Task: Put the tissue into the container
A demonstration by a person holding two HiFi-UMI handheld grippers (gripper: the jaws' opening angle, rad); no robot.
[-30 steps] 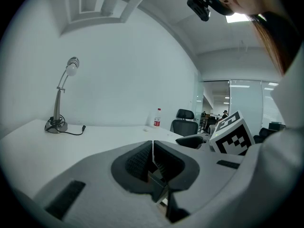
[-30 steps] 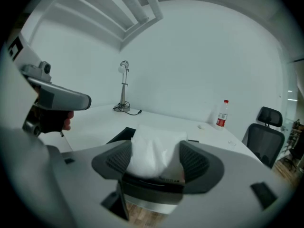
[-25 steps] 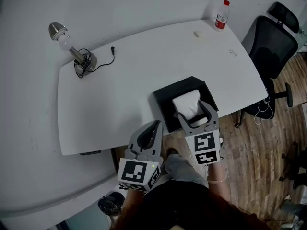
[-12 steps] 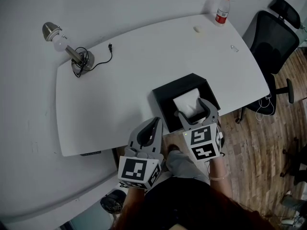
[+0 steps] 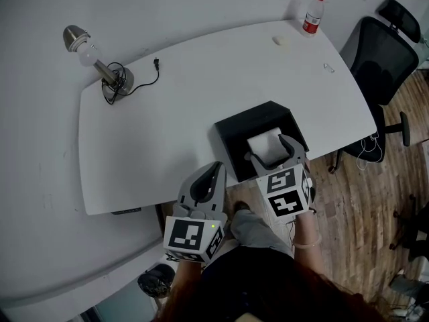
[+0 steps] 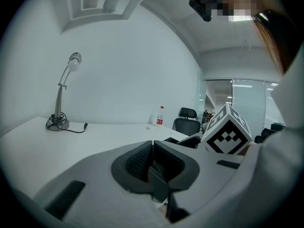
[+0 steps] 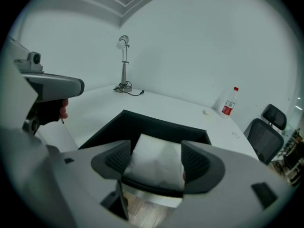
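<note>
A white folded tissue (image 5: 263, 141) (image 7: 157, 163) sits between the pads of my right gripper (image 5: 268, 151) (image 7: 156, 150), which is shut on it. It hangs over the near part of the open black container (image 5: 249, 126) (image 7: 142, 126), which stands at the table's front edge. I cannot tell whether the tissue touches the container's floor. My left gripper (image 5: 214, 173) (image 6: 152, 148) is shut with nothing in it, held off the table's front edge to the left of the container. The right gripper's marker cube (image 6: 227, 132) shows in the left gripper view.
On the white table (image 5: 174, 113) a desk lamp (image 5: 100, 69) with a loose cord stands at the far left. A water bottle (image 5: 312, 15) and a small white object (image 5: 279, 41) are at the far right. A black office chair (image 5: 382, 59) stands right of the table, over a wooden floor.
My right gripper with the tissue has drawn slightly up and nearer, its marker cube tilting more toward the head camera. The left gripper has barely moved.
</note>
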